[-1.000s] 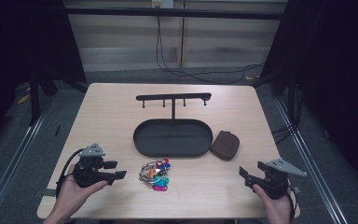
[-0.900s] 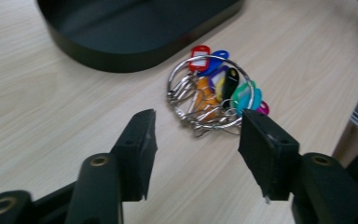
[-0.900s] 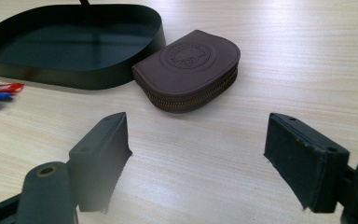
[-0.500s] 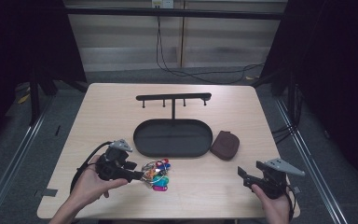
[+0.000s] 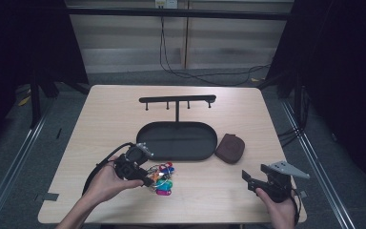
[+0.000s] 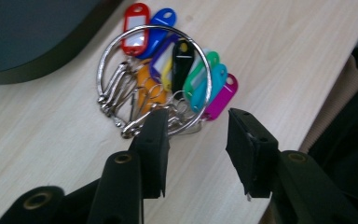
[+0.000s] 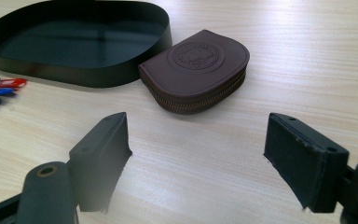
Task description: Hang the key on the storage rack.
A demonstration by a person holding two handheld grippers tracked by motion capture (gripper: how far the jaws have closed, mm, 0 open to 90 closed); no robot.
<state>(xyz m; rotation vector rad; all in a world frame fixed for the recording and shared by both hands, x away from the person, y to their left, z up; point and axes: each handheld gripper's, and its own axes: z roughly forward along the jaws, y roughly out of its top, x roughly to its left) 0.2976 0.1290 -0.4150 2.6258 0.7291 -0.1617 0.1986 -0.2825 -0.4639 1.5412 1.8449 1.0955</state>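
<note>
**Closing in on the key ring**

Hovering over the key ring (image 6: 154, 77) with its coloured tags, the left gripper (image 5: 148, 179) has just been narrowing its jaws, which straddle the ring's near edge without pressing it. The ring lies on the table (image 5: 105, 119) just before the black tray (image 5: 177, 140). Farther right sits a brown pouch (image 7: 196, 70); the right gripper (image 5: 249, 177) rests spread wide, empty.

Closing hand-held gripper (image 6: 196, 133) straddles key ring (image 6: 154, 81) edge.
</note>
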